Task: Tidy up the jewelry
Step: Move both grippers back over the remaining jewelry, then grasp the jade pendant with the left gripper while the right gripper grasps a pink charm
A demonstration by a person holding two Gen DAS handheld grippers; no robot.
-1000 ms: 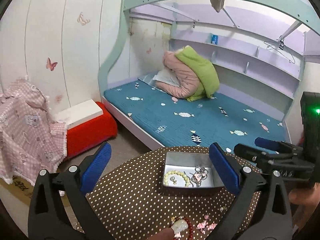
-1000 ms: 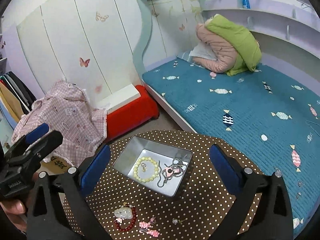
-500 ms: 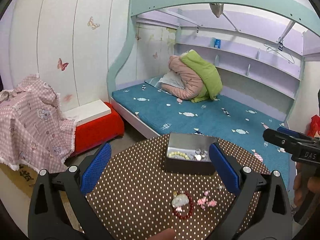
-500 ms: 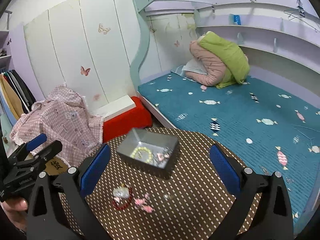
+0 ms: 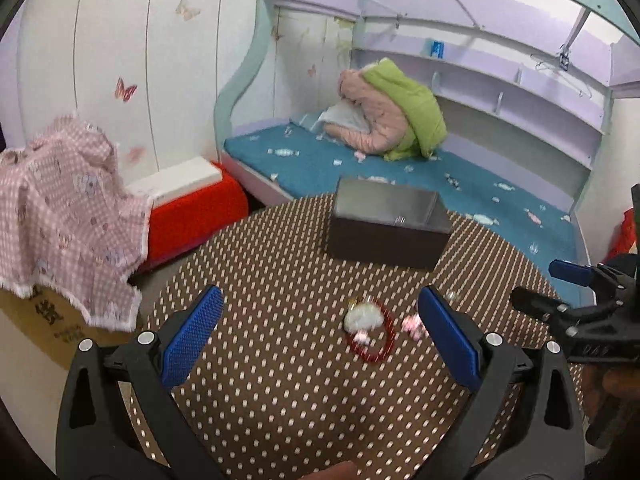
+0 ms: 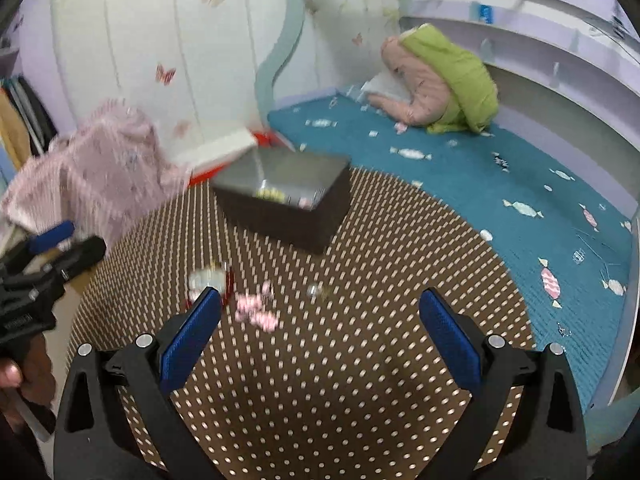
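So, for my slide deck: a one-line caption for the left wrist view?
Open left gripper hovers above a red bracelet on the polka-dot table, dark jewelry box beyond.

I see a dark rectangular metal box (image 5: 386, 236) standing open-topped on the far part of the dotted round table (image 5: 280, 380), with a yellow bead bracelet (image 6: 269, 193) and other blurred pieces just showing inside. Nearer me a red bead bracelet (image 5: 374, 334) lies flat around a whitish stone (image 5: 363, 318), with a small pink trinket (image 5: 413, 325) just beside it on the right.
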